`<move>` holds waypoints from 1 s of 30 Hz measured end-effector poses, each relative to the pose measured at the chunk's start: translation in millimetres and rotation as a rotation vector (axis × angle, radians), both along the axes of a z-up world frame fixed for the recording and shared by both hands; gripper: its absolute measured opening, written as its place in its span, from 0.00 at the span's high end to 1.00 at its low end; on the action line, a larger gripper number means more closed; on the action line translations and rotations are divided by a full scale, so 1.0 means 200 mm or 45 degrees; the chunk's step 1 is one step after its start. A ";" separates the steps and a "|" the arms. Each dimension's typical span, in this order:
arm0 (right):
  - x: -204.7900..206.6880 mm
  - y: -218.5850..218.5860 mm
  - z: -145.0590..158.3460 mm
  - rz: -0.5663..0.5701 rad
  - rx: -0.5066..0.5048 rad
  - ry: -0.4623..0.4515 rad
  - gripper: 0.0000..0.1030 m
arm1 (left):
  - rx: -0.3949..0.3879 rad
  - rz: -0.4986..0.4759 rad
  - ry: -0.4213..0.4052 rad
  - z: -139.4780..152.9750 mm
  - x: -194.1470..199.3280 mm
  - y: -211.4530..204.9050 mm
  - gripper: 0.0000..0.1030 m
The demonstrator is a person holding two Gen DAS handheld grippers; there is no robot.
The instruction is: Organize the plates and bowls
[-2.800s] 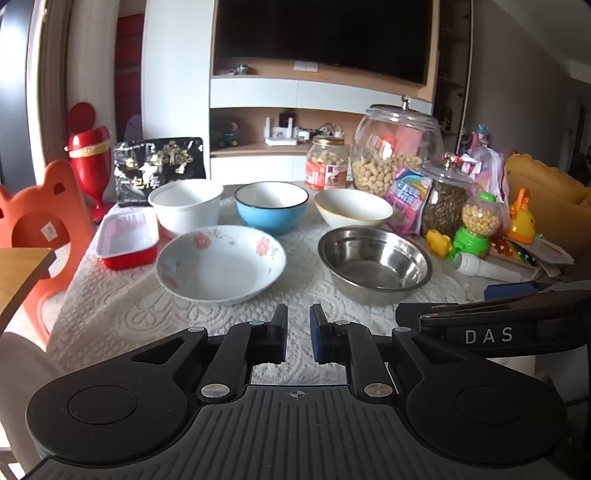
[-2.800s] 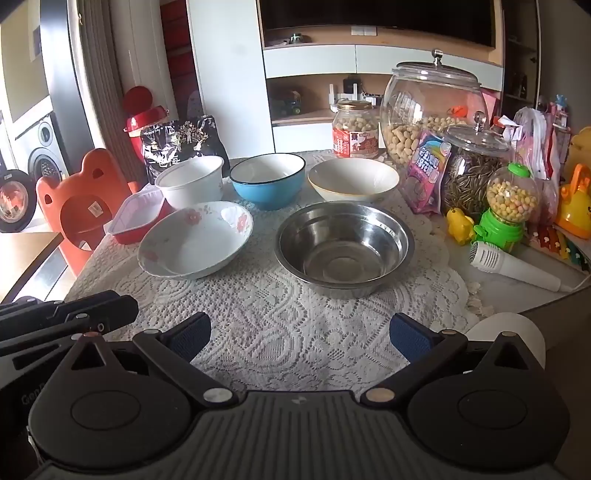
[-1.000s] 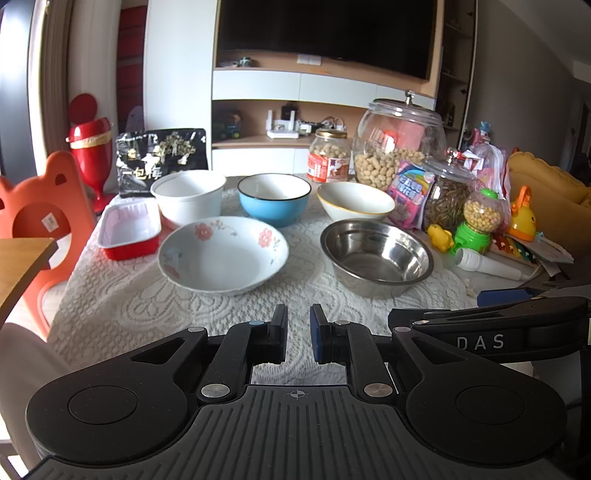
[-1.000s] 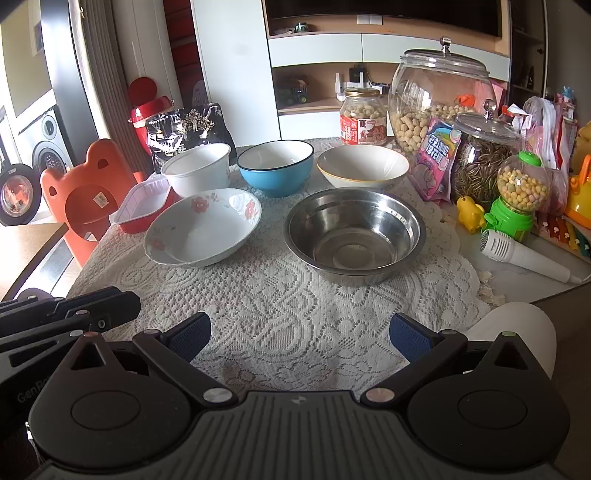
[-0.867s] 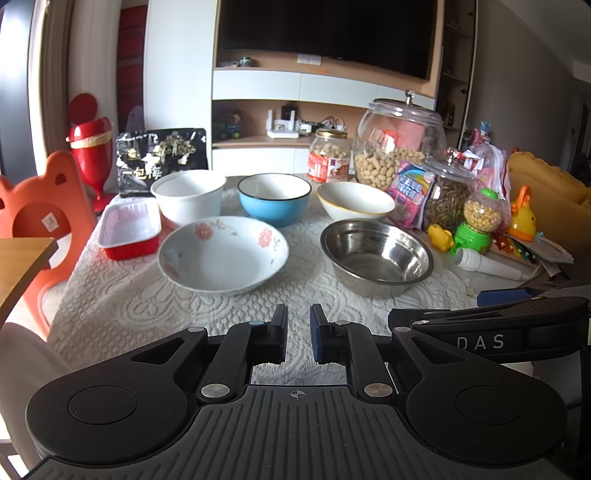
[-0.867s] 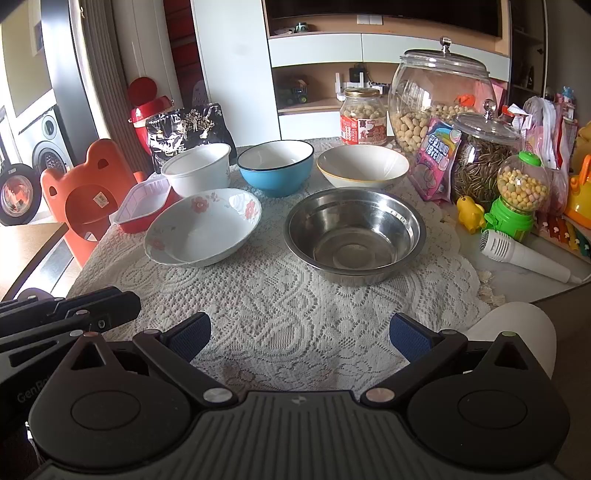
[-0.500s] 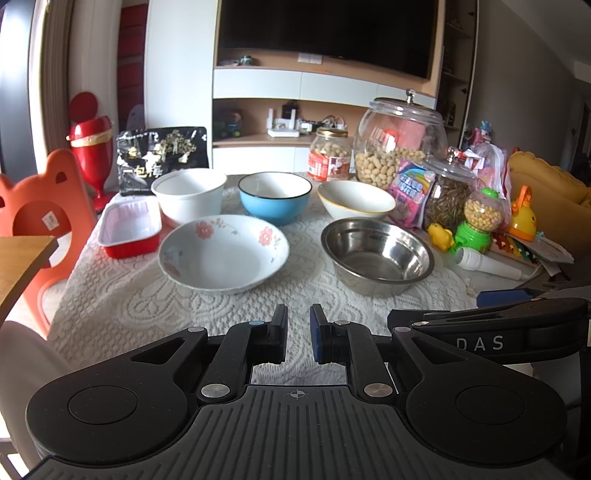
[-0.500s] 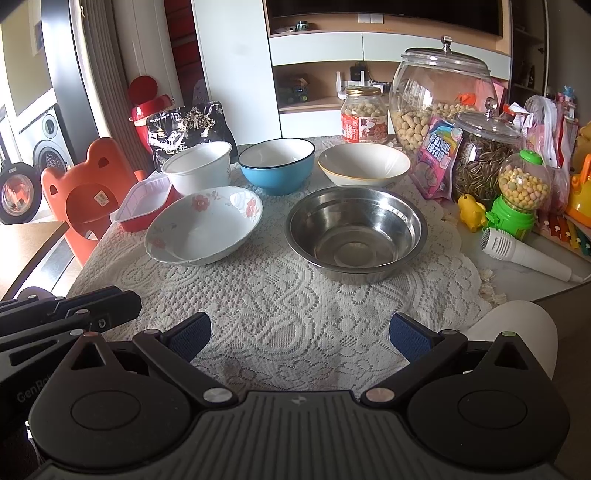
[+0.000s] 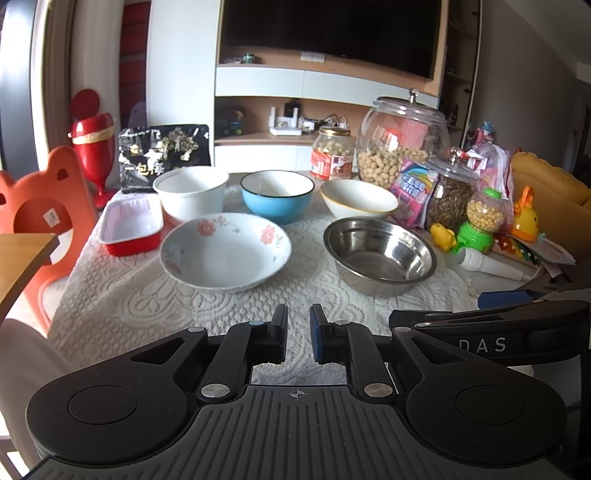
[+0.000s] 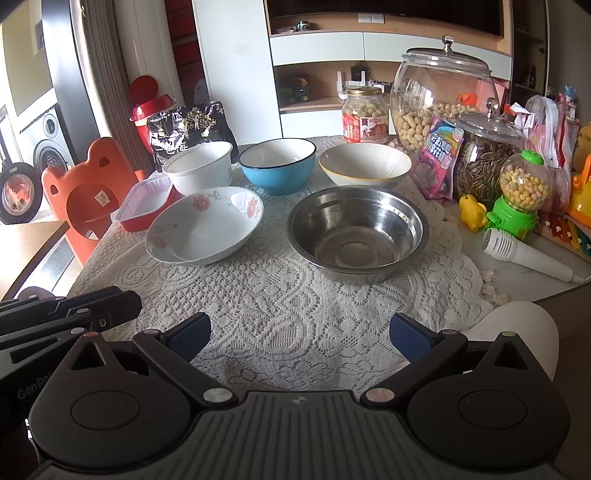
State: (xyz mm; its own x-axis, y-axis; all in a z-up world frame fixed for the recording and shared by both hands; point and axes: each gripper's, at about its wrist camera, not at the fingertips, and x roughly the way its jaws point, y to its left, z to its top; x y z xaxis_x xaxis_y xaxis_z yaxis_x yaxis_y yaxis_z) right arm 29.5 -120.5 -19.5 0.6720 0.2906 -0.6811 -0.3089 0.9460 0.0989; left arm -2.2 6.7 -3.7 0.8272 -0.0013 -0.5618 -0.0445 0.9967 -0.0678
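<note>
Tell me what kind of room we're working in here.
Most likely a home living or dining room: a lace-covered table holding bowls and snack jars, a wall unit with a television behind, and a washing machine at left.

Home living room (television (image 9: 325, 33), snack jars (image 10: 441, 96))

You see a polished steel bowl (image 10: 356, 233) at your one o'clock, mirror-bright inside. At eleven, a glossy glazed floral bowl (image 10: 205, 225). Both sit on rough white lace cloth (image 10: 280, 310). Clear glass jar (image 10: 441, 96) gleams at one.
</note>
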 end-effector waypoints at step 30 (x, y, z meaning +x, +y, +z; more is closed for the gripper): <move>0.90 -0.34 -0.28 -0.249 0.317 0.243 0.00 | -0.372 -0.173 0.294 -0.19 1.03 0.16 0.84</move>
